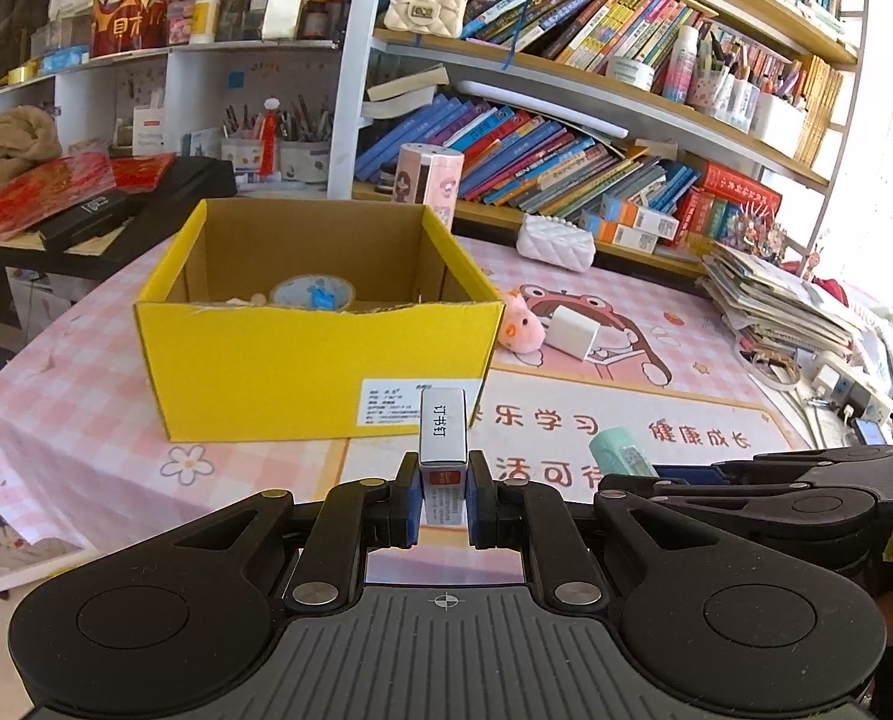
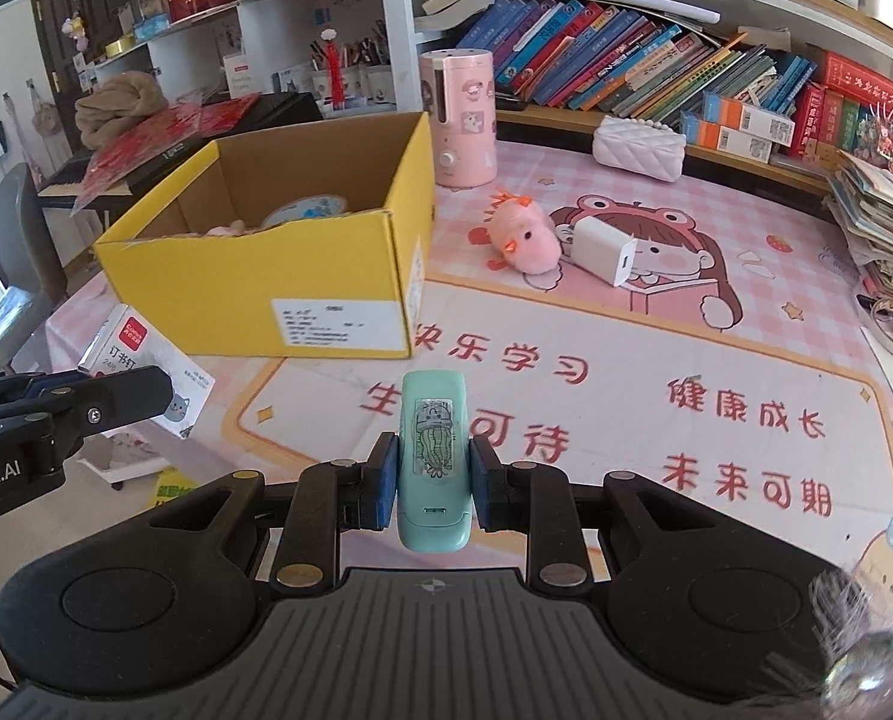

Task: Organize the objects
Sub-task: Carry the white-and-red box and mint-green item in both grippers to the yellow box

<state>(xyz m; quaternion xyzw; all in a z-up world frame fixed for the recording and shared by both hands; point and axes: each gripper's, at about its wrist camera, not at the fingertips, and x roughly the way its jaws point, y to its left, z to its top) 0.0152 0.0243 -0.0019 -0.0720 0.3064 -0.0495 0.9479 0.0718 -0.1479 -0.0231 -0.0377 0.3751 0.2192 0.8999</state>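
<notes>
Both loads are lifted off the worktop (image 2: 626,360): left tongs (image 1: 442,501) clamp the staple box (image 1: 443,441), right tongs (image 2: 434,480) clamp the mint device (image 2: 434,456), and each likely needs carrying forward over the yellow box (image 1: 320,354) before release.

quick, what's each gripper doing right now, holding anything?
Left gripper: shut on the small silver staple box with a red label.
Right gripper: shut on the mint-green plastic stapler.

Each gripper (image 1: 443,495) (image 2: 433,483) is matte black with blue pads (image 2: 385,483), silver round screws and a ribbed grey base.
</notes>
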